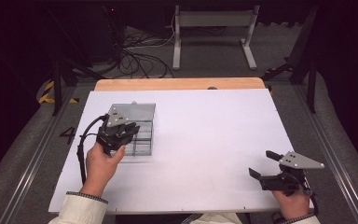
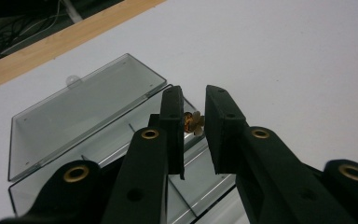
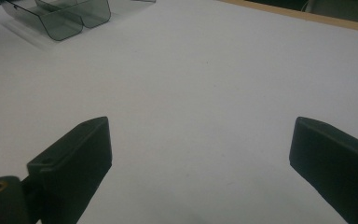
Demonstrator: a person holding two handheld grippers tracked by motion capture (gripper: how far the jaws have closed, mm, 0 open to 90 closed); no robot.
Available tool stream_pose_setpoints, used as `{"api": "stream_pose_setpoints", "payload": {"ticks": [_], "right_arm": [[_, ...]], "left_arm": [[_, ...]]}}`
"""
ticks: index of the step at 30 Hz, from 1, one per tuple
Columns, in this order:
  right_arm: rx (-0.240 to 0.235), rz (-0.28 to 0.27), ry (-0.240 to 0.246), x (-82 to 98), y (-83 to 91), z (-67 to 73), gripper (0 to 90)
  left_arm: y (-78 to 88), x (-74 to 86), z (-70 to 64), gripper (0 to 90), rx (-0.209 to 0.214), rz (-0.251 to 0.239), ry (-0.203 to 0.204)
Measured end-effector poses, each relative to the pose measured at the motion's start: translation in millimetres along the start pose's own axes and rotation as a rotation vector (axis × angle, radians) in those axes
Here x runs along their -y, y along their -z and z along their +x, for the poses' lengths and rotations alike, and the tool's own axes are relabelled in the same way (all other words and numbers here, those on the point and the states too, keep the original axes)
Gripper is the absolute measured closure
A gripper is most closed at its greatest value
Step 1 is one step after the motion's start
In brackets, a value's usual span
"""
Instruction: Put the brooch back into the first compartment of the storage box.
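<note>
While the left gripper (image 2: 193,126) pinches a small brass-coloured metal piece (image 2: 193,122) between nearly closed jaws above the clear, smoky plastic compartment box (image 2: 88,100) with its lid laid open at the white table's (image 1: 205,140) left, the right gripper (image 1: 265,164) rests wide open and empty near the right edge.

Bright tabletop, dark surroundings, slight softness

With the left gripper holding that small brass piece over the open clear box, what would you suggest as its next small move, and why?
Probably lower the left gripper a little into the compartment below, then open the jaws. They are closed on the small brass piece, which hangs above the clear box, whose lid lies open. The right gripper rests open, far off.
</note>
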State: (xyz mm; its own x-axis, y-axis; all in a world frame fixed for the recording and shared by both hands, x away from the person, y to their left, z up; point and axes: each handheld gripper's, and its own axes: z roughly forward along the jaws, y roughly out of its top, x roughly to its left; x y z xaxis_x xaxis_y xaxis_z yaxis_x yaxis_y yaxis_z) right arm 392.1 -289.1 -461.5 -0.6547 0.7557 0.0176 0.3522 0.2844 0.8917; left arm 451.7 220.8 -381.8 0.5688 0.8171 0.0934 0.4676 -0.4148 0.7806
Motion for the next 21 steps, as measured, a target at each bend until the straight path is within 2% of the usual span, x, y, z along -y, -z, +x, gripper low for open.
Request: {"api": "stream_pose_setpoints", "payload": {"ticks": [6,12,21], "right_arm": [[0.0,0.004,0.0,0.0,-0.1,0.3,6.4],[0.0,0.005,0.0,0.0,-0.3,0.6,6.4],[0.001,0.005,0.002,-0.2,-0.1,0.7,6.4]], "left_arm": [[-0.4,6.4,15.0,77.8,-0.028,0.006,0.032],[-3.1,14.3,29.3,77.7,-0.052,0.02,0.088],[-6.0,23.5,46.5,77.7,-0.094,0.036,0.148]]}}
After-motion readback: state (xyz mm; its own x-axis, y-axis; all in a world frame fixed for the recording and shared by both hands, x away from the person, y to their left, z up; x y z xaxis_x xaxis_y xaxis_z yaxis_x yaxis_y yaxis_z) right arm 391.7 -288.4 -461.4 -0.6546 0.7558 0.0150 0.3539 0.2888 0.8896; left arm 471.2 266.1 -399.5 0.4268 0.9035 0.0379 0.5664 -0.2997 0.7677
